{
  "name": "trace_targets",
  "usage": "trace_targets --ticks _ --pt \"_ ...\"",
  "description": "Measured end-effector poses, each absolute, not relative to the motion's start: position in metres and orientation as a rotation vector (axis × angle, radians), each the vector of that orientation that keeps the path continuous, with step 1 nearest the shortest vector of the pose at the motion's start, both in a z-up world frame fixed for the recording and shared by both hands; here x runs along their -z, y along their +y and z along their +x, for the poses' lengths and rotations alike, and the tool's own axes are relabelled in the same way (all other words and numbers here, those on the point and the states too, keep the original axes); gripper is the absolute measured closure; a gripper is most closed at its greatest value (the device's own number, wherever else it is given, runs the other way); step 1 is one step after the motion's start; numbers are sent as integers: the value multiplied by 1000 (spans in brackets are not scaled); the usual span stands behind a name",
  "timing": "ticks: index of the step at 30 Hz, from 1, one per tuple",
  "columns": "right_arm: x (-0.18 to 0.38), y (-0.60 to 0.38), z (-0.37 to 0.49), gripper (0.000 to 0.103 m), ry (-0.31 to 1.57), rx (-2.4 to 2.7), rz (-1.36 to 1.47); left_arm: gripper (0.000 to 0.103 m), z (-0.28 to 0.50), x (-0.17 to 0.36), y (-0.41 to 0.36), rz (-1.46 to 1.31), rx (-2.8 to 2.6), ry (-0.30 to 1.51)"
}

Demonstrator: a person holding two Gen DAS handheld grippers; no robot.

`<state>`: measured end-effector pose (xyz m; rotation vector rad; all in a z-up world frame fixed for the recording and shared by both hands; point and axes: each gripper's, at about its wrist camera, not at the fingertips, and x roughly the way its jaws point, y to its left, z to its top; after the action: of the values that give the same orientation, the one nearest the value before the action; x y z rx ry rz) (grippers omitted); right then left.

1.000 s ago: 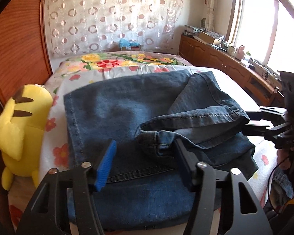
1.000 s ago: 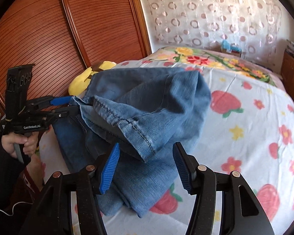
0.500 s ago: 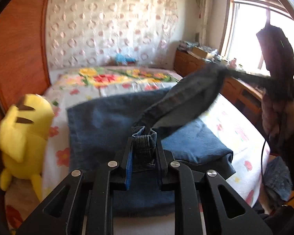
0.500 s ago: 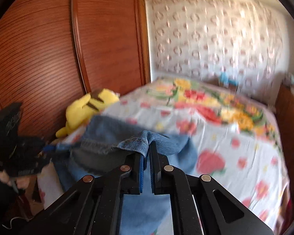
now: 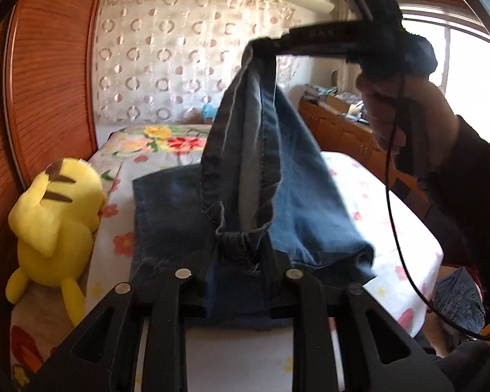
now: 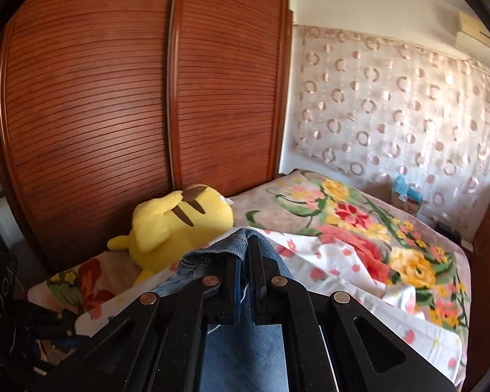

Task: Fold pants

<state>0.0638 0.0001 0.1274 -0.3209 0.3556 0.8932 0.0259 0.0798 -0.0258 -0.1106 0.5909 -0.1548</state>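
Blue denim pants (image 5: 166, 215) lie folded on the bed, one leg (image 5: 290, 163) pulled up off them. My left gripper (image 5: 241, 251) pinches a bunched denim edge low in the left wrist view; its jaws are opening slightly with the cloth still pressed between them. My right gripper (image 5: 266, 44), held by a person's hand (image 5: 405, 111), hangs high above the bed, shut on the leg's hem. In the right wrist view the right gripper (image 6: 244, 254) grips a fold of denim (image 6: 209, 254) that drapes over its left finger.
A yellow plush toy (image 5: 55, 225) lies at the bed's left edge against the wooden wardrobe doors (image 6: 114, 114). A floral blanket (image 6: 359, 222) covers the far end. Wooden cabinets (image 5: 336, 124) line the window wall. More denim (image 5: 460, 300) sits off the bed's right side.
Both grippers went from open to shut on the pants. The right one then rose high, lifting the leg's hem off the bed. The left one rose a little with its bunch.
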Motion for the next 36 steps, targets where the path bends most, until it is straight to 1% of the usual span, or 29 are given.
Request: trace_targets --ticks 4,7,8,9,10,11,14,22,26,27,28,29,30,31,32,33,34,36 --pt "-114 11 81 100 368 -901 -343 62 37 45 95 -136 118 630" --pt "-105 19 103 100 396 -901 -348 62 46 61 109 -168 97 659" --pt "-104 24 109 100 402 -903 -350 65 48 64 113 -189 102 660" --pt "-104 24 110 100 405 -907 -357 72 49 67 116 -209 114 662" --pt "-105 26 107 100 405 -909 -362 83 49 70 119 -224 128 670" --pt "-106 27 108 100 407 -914 -364 85 49 72 121 -234 135 675" --pt "-108 30 110 100 407 -925 -369 88 44 70 122 -229 141 658" --pt "-103 45 124 100 415 -963 -338 88 13 46 126 -222 125 589" --pt "-85 65 132 100 503 -976 -336 88 10 55 129 -212 97 628" --pt "-80 69 135 97 534 -970 -346 88 10 59 130 -213 92 643" --pt "-73 73 137 91 567 -966 -360 88 11 63 131 -212 89 657" --pt "-67 74 138 87 589 -956 -379 88 12 67 131 -210 85 668" --pt "-64 73 139 79 600 -948 -394 88 11 70 131 -210 85 675" --pt "-63 70 139 67 605 -942 -405 88 11 71 131 -210 85 680" --pt "-63 64 140 60 602 -933 -408 88 11 73 130 -210 85 683" --pt "-65 58 142 51 599 -928 -404 88 10 73 130 -209 85 685" --pt "-67 49 144 48 597 -928 -393 88 10 74 130 -207 84 686" --pt "-74 29 151 45 591 -898 -377 88 11 74 129 -206 81 690"
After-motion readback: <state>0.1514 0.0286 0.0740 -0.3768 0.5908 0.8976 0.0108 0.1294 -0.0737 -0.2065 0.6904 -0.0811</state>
